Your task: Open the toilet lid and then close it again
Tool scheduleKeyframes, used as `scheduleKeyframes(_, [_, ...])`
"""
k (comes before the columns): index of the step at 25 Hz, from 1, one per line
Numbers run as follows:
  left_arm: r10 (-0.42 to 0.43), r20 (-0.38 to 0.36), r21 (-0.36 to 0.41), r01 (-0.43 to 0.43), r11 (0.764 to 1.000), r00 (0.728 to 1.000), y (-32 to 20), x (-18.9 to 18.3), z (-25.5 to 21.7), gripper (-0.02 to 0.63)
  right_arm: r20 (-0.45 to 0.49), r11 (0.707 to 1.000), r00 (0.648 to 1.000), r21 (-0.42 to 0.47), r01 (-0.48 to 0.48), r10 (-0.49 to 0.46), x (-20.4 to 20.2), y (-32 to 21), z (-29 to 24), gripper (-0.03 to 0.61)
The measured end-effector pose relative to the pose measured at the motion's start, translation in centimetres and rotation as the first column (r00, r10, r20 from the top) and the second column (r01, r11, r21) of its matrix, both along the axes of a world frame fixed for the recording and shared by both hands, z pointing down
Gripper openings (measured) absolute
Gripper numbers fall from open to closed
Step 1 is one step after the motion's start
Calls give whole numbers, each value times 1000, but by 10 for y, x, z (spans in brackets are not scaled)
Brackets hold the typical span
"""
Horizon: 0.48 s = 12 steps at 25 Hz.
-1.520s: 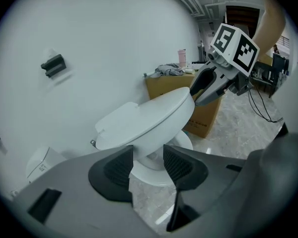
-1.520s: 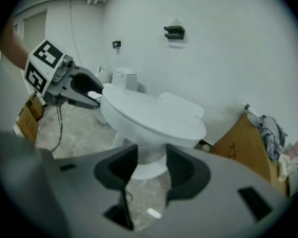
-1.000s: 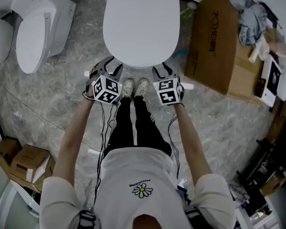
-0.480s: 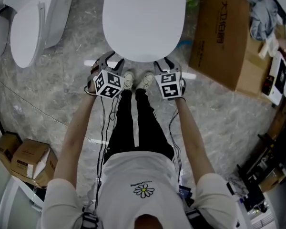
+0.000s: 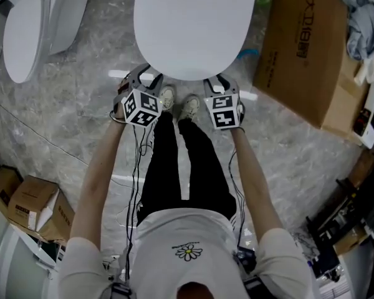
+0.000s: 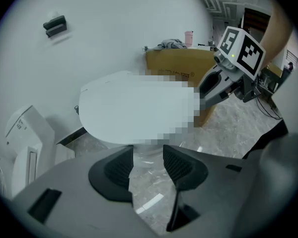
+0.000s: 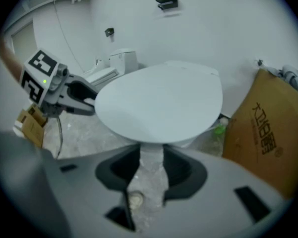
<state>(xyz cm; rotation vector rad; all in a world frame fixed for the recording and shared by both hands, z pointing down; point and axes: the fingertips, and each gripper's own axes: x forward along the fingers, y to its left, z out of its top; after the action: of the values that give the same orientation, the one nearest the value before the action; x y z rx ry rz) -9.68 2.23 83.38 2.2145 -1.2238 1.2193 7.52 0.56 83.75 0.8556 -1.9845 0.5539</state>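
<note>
Left tongs [image 5: 144,75] and right tongs [image 5: 215,81]: both part open, gap narrow, nothing between the jaws. Each sits low by the front rim of the lid [image 5: 193,23], one on either side of its nose. Close to it; cannot tell if touching. Lid lies flat and shut on the toilet, straight ahead of the shoes [image 5: 178,106]. Box [image 5: 305,48] stands off to the right, clear of the work.

Judgement: opening step, approach only, lift not begun. Next move: take the rim between the jaws or hook under it, then swing it up and back, evenly on both sides.
</note>
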Motion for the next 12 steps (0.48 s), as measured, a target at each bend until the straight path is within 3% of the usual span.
scheduleKeyframes(12, [6,-15,-11,-6,1000,1000,3,1,48,202,8,1000,1000,9,-20,20,1,2,46,166])
